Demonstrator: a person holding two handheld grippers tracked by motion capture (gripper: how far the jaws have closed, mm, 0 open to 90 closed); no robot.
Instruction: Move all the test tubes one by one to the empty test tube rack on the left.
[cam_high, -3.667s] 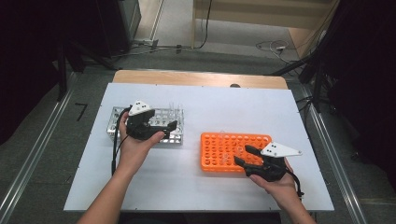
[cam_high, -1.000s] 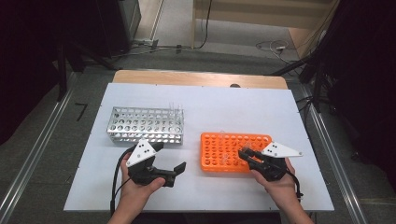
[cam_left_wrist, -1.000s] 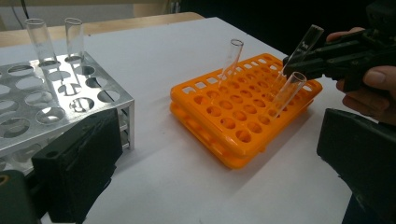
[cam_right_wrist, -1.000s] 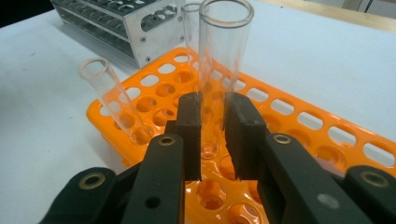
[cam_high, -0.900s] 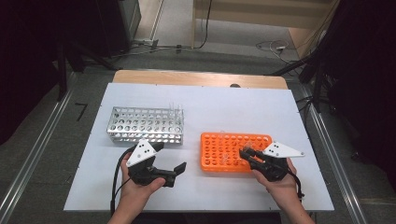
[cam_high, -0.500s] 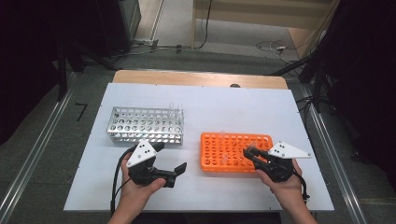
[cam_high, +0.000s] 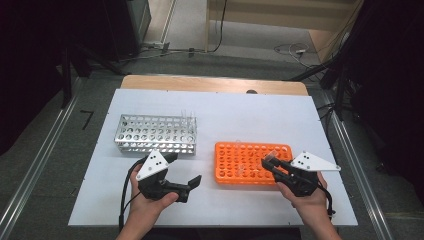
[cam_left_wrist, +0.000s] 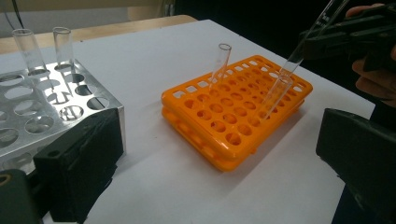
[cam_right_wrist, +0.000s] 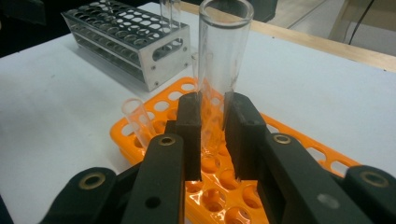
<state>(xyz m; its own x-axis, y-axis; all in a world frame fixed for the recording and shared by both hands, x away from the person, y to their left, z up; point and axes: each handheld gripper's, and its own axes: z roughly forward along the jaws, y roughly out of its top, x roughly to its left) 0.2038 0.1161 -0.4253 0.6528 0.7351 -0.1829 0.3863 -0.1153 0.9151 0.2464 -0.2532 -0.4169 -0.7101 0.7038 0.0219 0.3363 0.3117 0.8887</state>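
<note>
My right gripper (cam_high: 270, 165) is shut on a clear glass test tube (cam_right_wrist: 223, 56) and holds it tilted over the near right part of the orange rack (cam_high: 250, 162). The tube's lower end hangs just above the rack's holes. In the left gripper view the held tube (cam_left_wrist: 289, 70) slants up into the right gripper (cam_left_wrist: 322, 37). Another tube (cam_left_wrist: 220, 63) stands in the orange rack (cam_left_wrist: 233, 121). My left gripper (cam_high: 184, 169) stands open and holds nothing, low over the table left of the orange rack.
A metal rack (cam_high: 155, 132) stands at the back left with two tubes (cam_left_wrist: 28, 46) at its far right corner. A short tube (cam_right_wrist: 137, 121) stands in the orange rack (cam_right_wrist: 299, 149) beside the right jaws. Bare white tabletop (cam_high: 250, 115) lies behind both racks.
My left gripper came from the metal rack down to the table's front and then held still. My right gripper has risen slightly over the orange rack with the tube in it.
</note>
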